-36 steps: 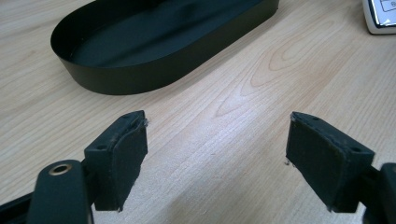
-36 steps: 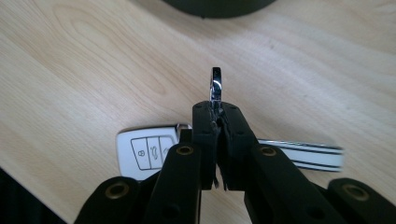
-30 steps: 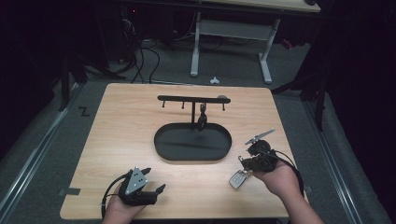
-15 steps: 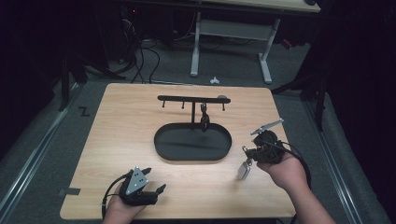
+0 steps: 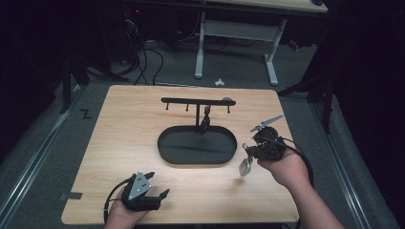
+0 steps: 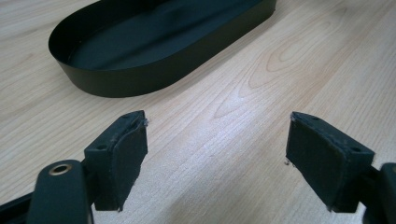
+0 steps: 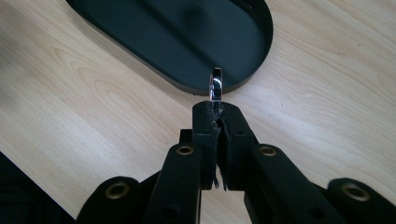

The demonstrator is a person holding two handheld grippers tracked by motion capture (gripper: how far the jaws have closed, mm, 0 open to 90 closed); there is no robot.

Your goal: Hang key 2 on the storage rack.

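So, the padlock [image 5: 245,167] hangs from the right gripper [image 5: 249,151], off the wooden table [image 5: 119,143], just right of the black oval tray [image 5: 197,157]. Long axis approx vertical w/ a slight tilt: silver body at the bottom, shackle up in the jaws. In the right gripper view the shackle [image 7: 216,84] sticks up edge-on past the jaw tips, which are pressed together on it, pointing toward the tray's near rim [image 7: 219,86].

Vs 1 s ago: lock lay flat on the table by the right hand; now it's lifted and dangling, and the right gripper has moved up and toward the tray. At 0.5 s ago it was already off the surface, a bit farther from the tray.

Left gripper [image 5: 152,187] sits low at the table's near-left, same spot as before; jaws spread wide, nothing between them, bare wood under them in the left gripper view [image 6: 215,130], tray wall [image 6: 140,79] ahead.

A black T-shaped rack [image 5: 197,101] w/ small hooks stands at the tray's far side; a dark item hangs near its post, too small to tell.
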